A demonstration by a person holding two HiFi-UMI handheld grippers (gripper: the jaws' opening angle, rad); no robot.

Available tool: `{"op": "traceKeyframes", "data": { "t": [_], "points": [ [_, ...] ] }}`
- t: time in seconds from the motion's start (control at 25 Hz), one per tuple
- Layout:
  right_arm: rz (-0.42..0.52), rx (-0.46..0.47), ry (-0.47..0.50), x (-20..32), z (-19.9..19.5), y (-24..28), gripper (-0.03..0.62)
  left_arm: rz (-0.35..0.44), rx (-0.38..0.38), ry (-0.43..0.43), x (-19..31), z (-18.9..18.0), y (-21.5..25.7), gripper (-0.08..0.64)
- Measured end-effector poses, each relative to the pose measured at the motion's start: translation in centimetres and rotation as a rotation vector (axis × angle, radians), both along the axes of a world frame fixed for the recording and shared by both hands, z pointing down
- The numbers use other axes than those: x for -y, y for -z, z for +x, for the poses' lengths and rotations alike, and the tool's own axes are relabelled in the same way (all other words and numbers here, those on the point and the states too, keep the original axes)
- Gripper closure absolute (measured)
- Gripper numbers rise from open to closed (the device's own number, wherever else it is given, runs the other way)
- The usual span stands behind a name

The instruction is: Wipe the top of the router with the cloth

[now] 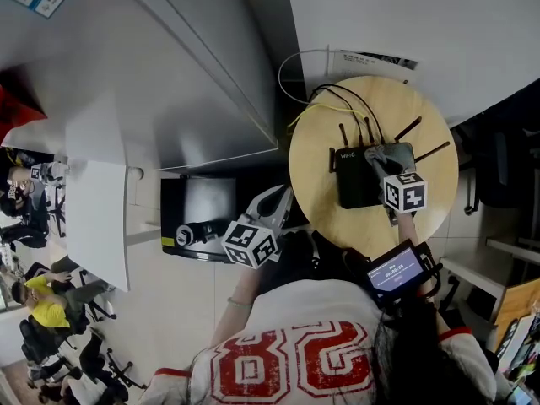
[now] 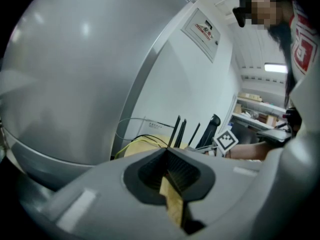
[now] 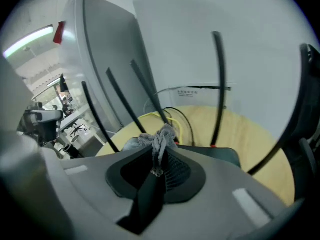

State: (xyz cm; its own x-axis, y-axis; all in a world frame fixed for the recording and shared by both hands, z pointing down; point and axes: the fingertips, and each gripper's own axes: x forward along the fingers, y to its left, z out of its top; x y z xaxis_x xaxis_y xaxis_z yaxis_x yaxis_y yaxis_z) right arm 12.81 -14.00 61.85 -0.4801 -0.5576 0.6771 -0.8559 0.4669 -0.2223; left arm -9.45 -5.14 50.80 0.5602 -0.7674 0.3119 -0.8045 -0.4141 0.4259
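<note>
A black router (image 1: 356,180) with several upright antennas (image 3: 217,84) stands on a round wooden table (image 1: 321,146). A grey cloth (image 1: 381,153) lies bunched on the router's right part. My right gripper (image 1: 386,164) reaches over the router and is shut on the cloth (image 3: 160,136), which sticks up from between its jaws; the router's flat black top (image 3: 215,154) shows just beyond them. My left gripper (image 1: 272,202) hangs off the table's left edge, well clear of the router. Its jaws (image 2: 169,156) meet with nothing between them.
Yellow and black cables (image 1: 325,104) run from the router's back over the table's far edge. A grey curved partition (image 2: 90,74) and a white wall close the far side. A dark cabinet (image 1: 202,205) sits low on the left, a black chair (image 1: 498,167) on the right.
</note>
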Motion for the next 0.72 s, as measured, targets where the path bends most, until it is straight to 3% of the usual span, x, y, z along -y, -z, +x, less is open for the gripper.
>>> {"op": "traceKeyframes", "data": {
  "t": [0.16, 0.28, 0.72],
  "points": [
    [-0.025, 0.035, 0.148, -1.7, -6.4, -0.3, 0.535, 0.001, -0.001, -0.007, 0.2, 0.0, 0.0, 0.558],
    [-0.050, 0.024, 0.216, -3.1, -9.0, -1.2, 0.535, 0.002, 0.000, -0.004, 0.2, -0.2, 0.1, 0.558],
    [-0.063, -0.008, 0.198, -3.3, -7.0, -2.1, 0.535, 0.005, -0.010, 0.015, 0.7, -1.1, 0.1, 0.558]
  ]
}}
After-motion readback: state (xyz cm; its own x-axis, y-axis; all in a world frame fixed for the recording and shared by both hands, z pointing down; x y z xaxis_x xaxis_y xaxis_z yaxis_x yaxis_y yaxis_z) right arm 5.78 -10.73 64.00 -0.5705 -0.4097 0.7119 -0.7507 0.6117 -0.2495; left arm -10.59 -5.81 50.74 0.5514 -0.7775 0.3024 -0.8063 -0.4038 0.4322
